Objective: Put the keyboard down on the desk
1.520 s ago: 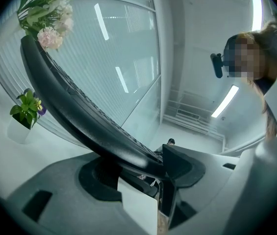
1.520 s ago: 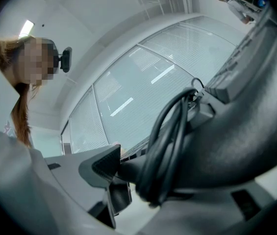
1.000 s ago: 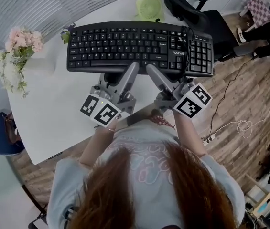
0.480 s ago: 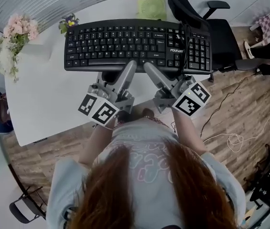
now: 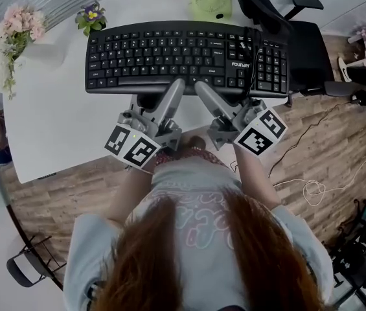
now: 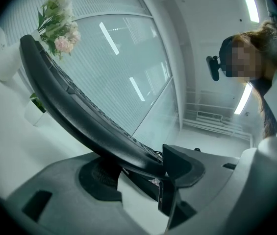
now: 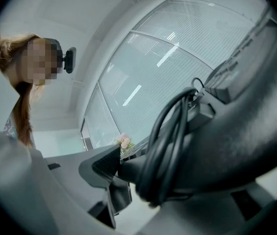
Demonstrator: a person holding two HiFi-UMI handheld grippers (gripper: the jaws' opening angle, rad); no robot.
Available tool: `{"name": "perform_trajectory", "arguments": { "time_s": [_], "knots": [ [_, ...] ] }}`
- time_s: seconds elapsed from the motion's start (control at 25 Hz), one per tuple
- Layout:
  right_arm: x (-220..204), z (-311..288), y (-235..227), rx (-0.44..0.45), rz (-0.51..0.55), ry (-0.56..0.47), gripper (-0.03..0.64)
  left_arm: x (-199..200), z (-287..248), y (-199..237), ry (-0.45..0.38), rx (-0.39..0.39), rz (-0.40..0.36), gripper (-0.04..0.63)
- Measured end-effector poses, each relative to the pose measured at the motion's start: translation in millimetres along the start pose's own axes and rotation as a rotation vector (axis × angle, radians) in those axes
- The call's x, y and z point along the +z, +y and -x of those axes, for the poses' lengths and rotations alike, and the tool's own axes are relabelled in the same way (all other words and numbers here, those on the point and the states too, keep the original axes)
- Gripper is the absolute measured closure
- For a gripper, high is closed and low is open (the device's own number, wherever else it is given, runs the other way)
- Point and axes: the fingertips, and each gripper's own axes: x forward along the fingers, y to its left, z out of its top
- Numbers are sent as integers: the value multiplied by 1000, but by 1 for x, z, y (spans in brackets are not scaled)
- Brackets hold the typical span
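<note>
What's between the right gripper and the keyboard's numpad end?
Black cable looped round the black plastic keyboard, beside the right gripper; shows in head and right gripper views.

black keyboard [image 5: 186,56], white desk [image 5: 66,125], pink flowers [image 5: 14,28]

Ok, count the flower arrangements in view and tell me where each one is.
2. A pink and white bouquet at the desk's far left corner, and a small purple-flowered plant just beyond the keyboard's left end.
</note>
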Motion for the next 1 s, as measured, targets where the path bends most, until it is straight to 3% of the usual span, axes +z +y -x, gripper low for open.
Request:
{"name": "perform_trajectory", "arguments": {
  "time_s": [0.28,1.0],
  "knots": [
    [30,-3,-10,-10,-52,23,357,12,-28,-11,32,44,15,353],
    [-29,0,-27,-38,-151,93,356,-27,3,23,91,150,80,353]
  ]
}}
